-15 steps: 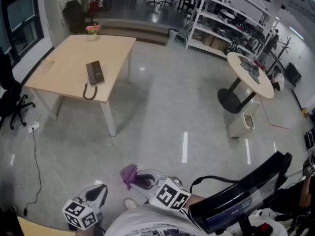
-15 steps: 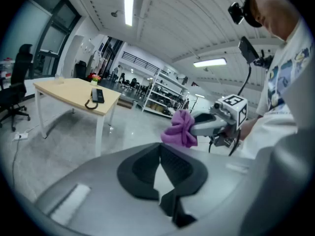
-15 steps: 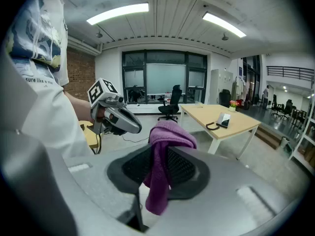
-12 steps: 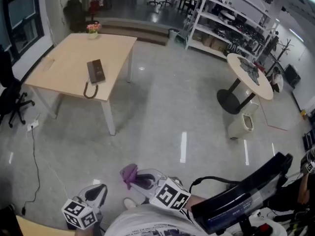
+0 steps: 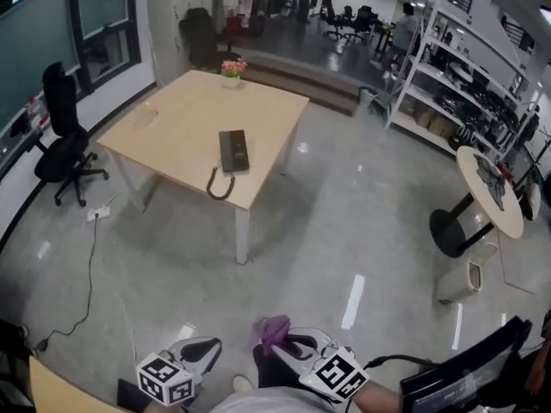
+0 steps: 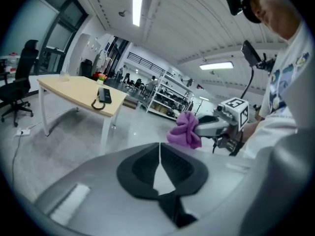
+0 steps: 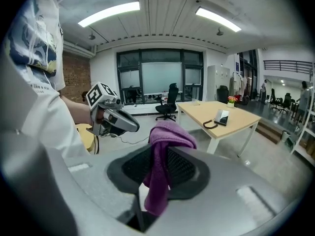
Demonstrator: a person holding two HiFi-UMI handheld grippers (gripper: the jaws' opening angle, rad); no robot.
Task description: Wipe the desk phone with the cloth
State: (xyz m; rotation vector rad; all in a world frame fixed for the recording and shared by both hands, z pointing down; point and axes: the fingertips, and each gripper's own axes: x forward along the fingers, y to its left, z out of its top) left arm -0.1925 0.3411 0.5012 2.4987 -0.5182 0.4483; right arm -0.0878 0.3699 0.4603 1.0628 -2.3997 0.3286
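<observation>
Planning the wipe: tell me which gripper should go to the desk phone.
Right. The right gripper is shut on the purple cloth; the left gripper is shut and empty. The desk phone sits far off on the table.

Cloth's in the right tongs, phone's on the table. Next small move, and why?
Probably step toward the table, carrying the right tongs forward: they are shut on the cloth, but the phone sits well across the floor, likely out of reach.
</observation>
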